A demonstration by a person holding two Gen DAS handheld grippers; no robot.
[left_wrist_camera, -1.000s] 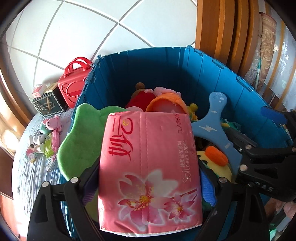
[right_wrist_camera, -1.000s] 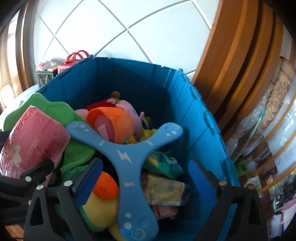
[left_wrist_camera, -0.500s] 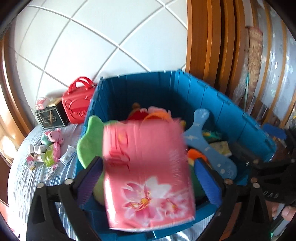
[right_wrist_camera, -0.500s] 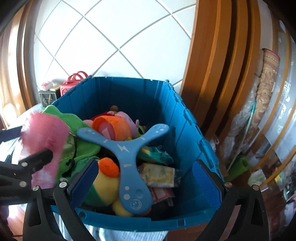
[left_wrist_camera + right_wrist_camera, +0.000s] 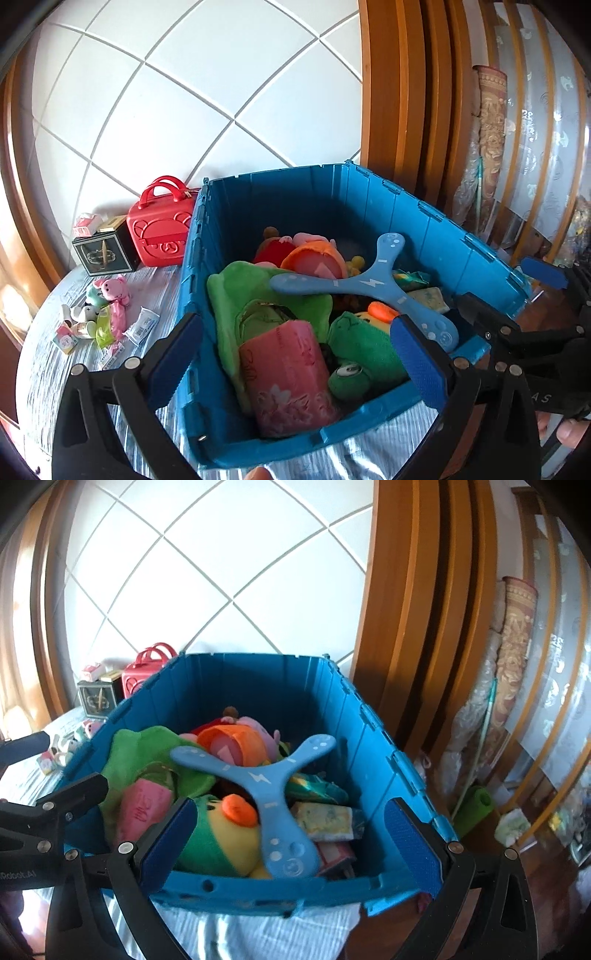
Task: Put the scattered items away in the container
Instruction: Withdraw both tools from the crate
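A blue plastic crate (image 5: 373,199) (image 5: 258,686) stands on the striped table, stuffed with toys. A pink tissue pack (image 5: 288,376) (image 5: 142,810) lies inside at its near left corner, against a green plush (image 5: 255,288). A blue three-armed boomerang (image 5: 369,284) (image 5: 266,782) rests on top of the pile. My left gripper (image 5: 299,362) hovers above the crate's near edge, jaws wide open with nothing in them. My right gripper (image 5: 288,842) is also open and empty, over the near right part of the crate. Each gripper shows at the edge of the other's view.
Small toys and packets (image 5: 103,317) lie scattered on the table left of the crate. A red toy suitcase (image 5: 159,225) and a dark box (image 5: 103,254) stand by the tiled wall. Wooden door frames (image 5: 417,609) and clutter lie to the right.
The left gripper opened and let go of the pink tissue pack, which dropped into the crate. Both grippers drew back and rose, so the crate looks farther away.
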